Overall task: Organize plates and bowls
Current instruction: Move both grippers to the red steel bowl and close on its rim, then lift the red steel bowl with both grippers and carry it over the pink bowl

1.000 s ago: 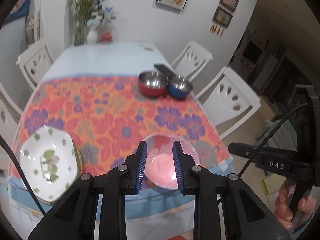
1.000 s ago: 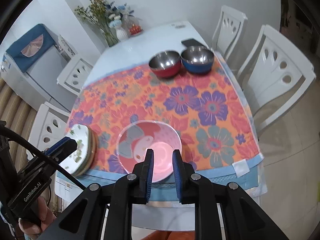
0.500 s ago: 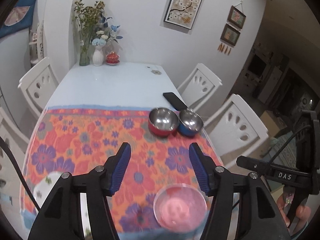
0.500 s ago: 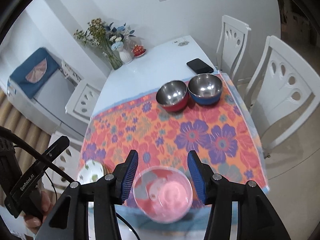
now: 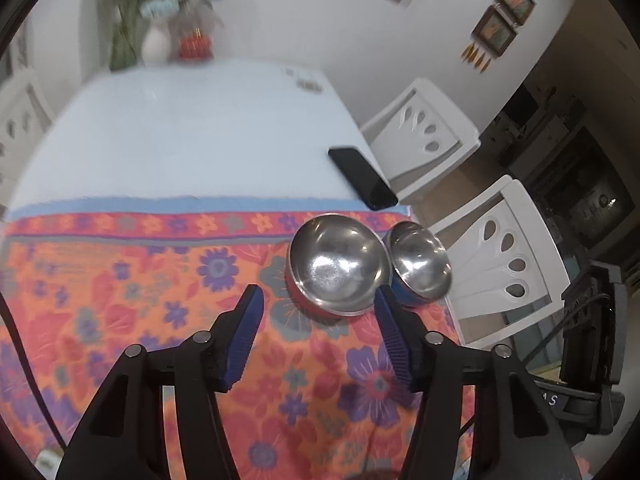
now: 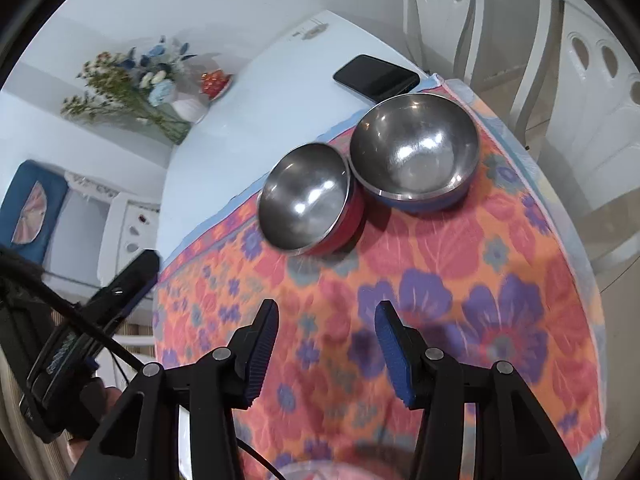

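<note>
Both the left gripper (image 5: 318, 338), its fingers narrowing, and the right gripper (image 6: 326, 354), half-spread, are empty; the light, slippery red steel bowl (image 5: 338, 270) near the desk's far-right edge looks best pinched at its rim.

Two wrist fisheyes angled down over the table (close range), both sharing red bowl (image 5: 338, 268) and blue bowl (image 6: 416, 156)
</note>
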### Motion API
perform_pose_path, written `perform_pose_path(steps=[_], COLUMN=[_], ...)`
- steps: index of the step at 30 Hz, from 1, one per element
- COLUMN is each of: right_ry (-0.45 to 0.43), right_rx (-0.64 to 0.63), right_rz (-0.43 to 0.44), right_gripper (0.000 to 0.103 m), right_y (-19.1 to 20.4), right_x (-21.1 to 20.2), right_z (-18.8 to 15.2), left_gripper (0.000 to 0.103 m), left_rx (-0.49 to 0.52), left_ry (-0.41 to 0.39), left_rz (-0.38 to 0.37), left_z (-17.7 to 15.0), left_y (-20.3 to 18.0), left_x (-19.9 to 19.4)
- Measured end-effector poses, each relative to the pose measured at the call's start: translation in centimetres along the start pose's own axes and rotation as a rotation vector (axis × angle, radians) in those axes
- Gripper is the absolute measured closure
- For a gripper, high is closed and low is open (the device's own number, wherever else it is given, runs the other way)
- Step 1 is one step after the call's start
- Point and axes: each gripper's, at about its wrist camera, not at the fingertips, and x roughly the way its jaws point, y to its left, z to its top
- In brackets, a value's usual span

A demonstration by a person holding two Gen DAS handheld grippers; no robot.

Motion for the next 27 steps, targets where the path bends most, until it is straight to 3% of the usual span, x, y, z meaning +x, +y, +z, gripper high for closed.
perform_pose_path(steps=[11,15,20,27], right_ry=[0.070,0.086,0.092,0.075], right_rx=[0.064,0.058,0.048,-0.016], right_rz=[-0.002,-0.009,-0.010,-0.059], right_gripper=[0.054,0.059,0.073,0.074], right_y=[-1.8,-2.1,-2.3,-1.2], right_x=[7.5,9.2,10.7,10.8], right_z=[5.6,6.1,6.7,6.6], left_gripper=[0.055,0.070,0.081,0.082], left_rx=[-0.043,-0.044,-0.047,-0.039], left_ry=[0.142,0.179,0.194,0.173], left_rz=[-0.028,-0.033,-0.043,-0.056], left_z=[3.1,3.4,3.4,3.1], left_y=[2.3,2.9,3.2,3.4], left_x=[10.2,12.8,14.7,14.7])
